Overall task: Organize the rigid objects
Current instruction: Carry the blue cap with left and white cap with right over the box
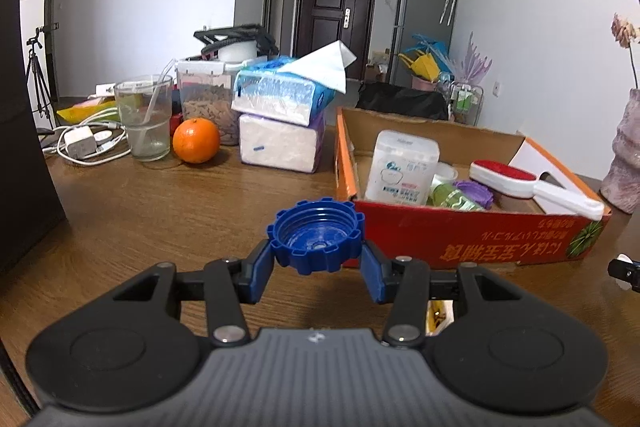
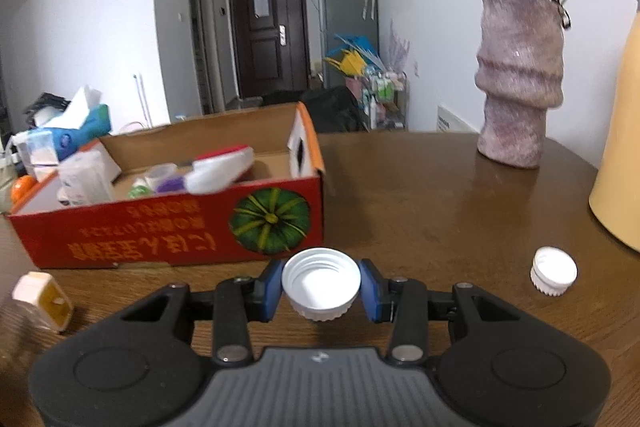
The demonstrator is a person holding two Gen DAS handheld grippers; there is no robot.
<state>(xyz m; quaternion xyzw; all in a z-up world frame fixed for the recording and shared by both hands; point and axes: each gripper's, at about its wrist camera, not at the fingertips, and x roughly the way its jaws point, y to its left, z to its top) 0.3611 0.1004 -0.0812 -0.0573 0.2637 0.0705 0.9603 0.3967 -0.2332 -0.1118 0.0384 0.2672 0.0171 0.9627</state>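
Observation:
My left gripper (image 1: 318, 259) is shut on a blue ridged bottle cap (image 1: 316, 237), held open side up just above the wooden table, near the front left corner of the red cardboard box (image 1: 472, 235). In the right wrist view my right gripper (image 2: 320, 289) is shut on a white screw cap (image 2: 321, 283), also open side up, a little in front of the same box (image 2: 168, 231). Inside the box lie a white container (image 1: 402, 169), a red and white lint brush (image 1: 532, 185), a green item and a purple one. A second white cap (image 2: 554, 270) rests on the table to the right.
A pink vase (image 2: 518, 83) with dried flowers and a yellow jug (image 2: 620, 155) stand at the right. Left of the box are tissue packs (image 1: 280, 119), an orange (image 1: 196, 141), a glass (image 1: 144, 117) and chargers. A small yellow and white box (image 2: 42, 299) lies near the right gripper's left side.

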